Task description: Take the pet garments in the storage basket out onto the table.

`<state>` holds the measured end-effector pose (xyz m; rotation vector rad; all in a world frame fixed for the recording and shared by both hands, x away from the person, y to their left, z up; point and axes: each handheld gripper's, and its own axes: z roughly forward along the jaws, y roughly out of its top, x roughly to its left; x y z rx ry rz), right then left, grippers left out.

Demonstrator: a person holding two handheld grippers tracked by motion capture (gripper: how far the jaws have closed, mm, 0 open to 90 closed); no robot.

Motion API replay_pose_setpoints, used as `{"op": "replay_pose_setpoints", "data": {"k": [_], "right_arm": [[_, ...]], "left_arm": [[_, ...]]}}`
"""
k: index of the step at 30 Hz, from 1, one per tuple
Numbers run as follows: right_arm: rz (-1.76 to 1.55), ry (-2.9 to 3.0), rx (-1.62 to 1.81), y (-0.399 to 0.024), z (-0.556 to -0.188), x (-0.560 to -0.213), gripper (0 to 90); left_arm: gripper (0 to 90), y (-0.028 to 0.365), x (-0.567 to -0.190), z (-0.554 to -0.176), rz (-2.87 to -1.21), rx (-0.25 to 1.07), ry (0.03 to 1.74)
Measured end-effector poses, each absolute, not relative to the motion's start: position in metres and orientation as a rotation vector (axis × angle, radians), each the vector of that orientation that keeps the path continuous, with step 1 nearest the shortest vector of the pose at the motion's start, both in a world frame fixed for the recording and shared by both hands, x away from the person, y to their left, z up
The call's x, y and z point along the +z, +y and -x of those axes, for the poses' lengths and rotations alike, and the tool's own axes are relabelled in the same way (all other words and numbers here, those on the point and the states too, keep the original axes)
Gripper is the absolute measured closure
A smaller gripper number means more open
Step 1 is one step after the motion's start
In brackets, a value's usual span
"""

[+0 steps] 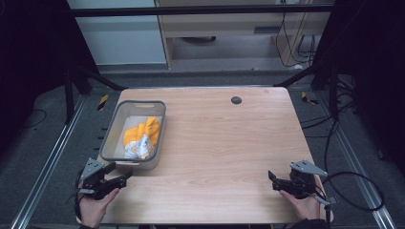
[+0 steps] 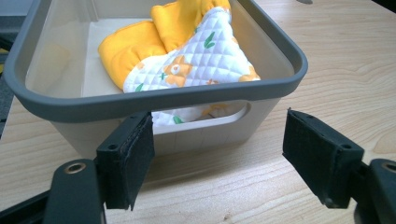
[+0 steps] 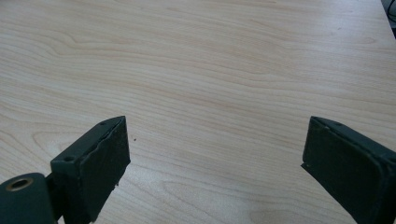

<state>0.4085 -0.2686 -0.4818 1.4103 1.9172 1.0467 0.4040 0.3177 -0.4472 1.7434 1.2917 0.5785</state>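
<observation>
A grey plastic bin [image 1: 111, 138] [image 2: 154, 95] stands at the table's left side. Inside it lies a quilted oven mitt [image 1: 141, 137] [image 2: 187, 60], yellow on one face and white with orange flowers on the other. My left gripper [image 1: 119, 174] [image 2: 219, 156] hovers just in front of the bin's near wall, jaws wide open with nothing between them. Over bare wood near the front right of the table, my right gripper [image 1: 271, 180] [image 3: 215, 168] is open and empty too. A hand holds each gripper from below.
The wooden table [image 1: 215, 143] has a small dark round cap [image 1: 236, 100] near its far edge. Metal frame rails run along both sides on the floor, and cables [image 1: 353, 191] trail at the right.
</observation>
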Motion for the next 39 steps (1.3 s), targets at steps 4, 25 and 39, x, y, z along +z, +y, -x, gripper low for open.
{"op": "replay_pose_setpoints", "data": {"k": [4,25,39], "right_arm": [[-1.400,1.920,1.034,-0.268,-0.408,-0.483,7.8],[-1.386,1.915,1.019,-0.266,-0.407,-0.486,7.7],[-1.392,1.923,1.008,-0.266,-0.408,-0.487,8.5]], "left_arm": [[24.5,0.316,-0.442,-0.405,-1.744,0.588,1.275],[23.5,0.323,-0.400,-0.418,-1.678,0.633,1.235],[23.6,0.316,-0.387,-0.437,-1.691,0.623,1.233]]}}
